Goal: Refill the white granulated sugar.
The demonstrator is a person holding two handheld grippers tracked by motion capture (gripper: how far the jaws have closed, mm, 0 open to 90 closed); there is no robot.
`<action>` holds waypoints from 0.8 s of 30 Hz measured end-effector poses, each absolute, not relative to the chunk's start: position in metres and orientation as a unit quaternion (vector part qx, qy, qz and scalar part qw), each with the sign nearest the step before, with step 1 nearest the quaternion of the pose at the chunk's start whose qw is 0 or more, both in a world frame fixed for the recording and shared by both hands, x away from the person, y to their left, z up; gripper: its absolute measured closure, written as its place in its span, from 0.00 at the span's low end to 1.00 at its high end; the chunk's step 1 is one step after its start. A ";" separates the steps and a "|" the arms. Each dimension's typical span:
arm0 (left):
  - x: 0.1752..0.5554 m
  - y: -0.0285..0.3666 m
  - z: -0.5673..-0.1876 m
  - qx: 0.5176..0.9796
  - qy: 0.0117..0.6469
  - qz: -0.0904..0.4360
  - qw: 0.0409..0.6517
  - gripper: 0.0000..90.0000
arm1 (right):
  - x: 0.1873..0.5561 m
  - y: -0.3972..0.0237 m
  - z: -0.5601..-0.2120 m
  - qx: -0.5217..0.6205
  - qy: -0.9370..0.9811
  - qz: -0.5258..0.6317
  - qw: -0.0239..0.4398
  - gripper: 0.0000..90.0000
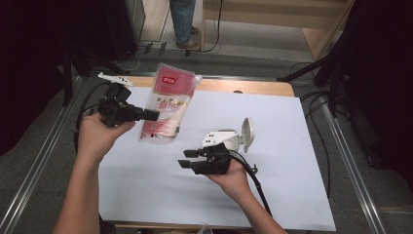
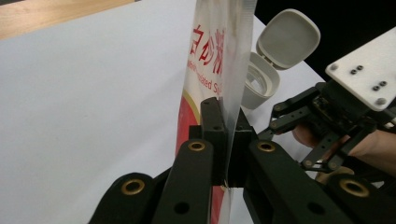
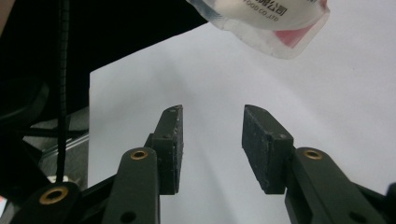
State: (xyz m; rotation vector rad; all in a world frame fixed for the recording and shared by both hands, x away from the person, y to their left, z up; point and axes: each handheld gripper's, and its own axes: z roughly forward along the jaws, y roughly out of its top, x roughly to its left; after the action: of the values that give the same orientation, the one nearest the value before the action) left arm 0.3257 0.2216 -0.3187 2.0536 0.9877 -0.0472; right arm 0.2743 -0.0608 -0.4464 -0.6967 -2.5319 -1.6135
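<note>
Plastic pouch [image 1: 165, 105] is hanging above the counter [image 1: 272, 185] at ten o'clock, its edge pinched in the left gripper [image 1: 155, 115]. The right gripper [image 1: 187, 159] is waiting spread and empty at centre; that thin hold risks the heavy pouch slipping onto the open-lidded jar [image 1: 229, 137].

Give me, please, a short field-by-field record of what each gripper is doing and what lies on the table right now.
left gripper: shut on the edge of the bag, holding it upright above the sheet
right gripper: open, nothing between its jaws, pointing toward the bag
bag: red and white pouch with a clear edge
container: white, flip lid open, beside the right gripper
surface: white sheet on a wooden table
</note>
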 end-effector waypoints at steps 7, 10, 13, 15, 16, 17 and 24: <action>0.332 0.226 -0.326 0.806 0.393 -0.024 0.442 1.00 | 0.276 -0.069 -0.444 -0.219 -0.823 -0.523 0.050 0.66; 0.335 0.226 -0.330 0.805 0.400 -0.019 0.438 1.00 | 0.275 -0.072 -0.444 -0.211 -0.826 -0.521 0.046 0.65; 0.340 0.225 -0.335 0.804 0.410 -0.010 0.430 1.00 | 0.275 -0.077 -0.444 -0.209 -0.827 -0.520 0.049 0.64; 0.344 0.225 -0.341 0.802 0.415 -0.008 0.429 1.00 | 0.275 -0.083 -0.445 -0.210 -0.824 -0.524 0.052 0.62; 0.346 0.225 -0.344 0.802 0.414 -0.012 0.429 1.00 | 0.275 -0.086 -0.445 -0.211 -0.825 -0.522 0.049 0.62; 0.347 0.225 -0.346 0.803 0.416 -0.010 0.428 1.00 | 0.274 -0.089 -0.446 -0.211 -0.826 -0.520 0.048 0.61; 0.360 0.219 -0.366 0.798 0.431 0.000 0.422 1.00 | 0.272 -0.109 -0.444 -0.214 -0.821 -0.527 0.051 0.61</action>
State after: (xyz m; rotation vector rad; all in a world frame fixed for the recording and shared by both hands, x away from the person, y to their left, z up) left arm 0.3599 0.2191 -0.3661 1.9975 1.0797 -0.0001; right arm 0.2723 -0.1088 -0.4440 -0.6512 -2.4982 -1.6032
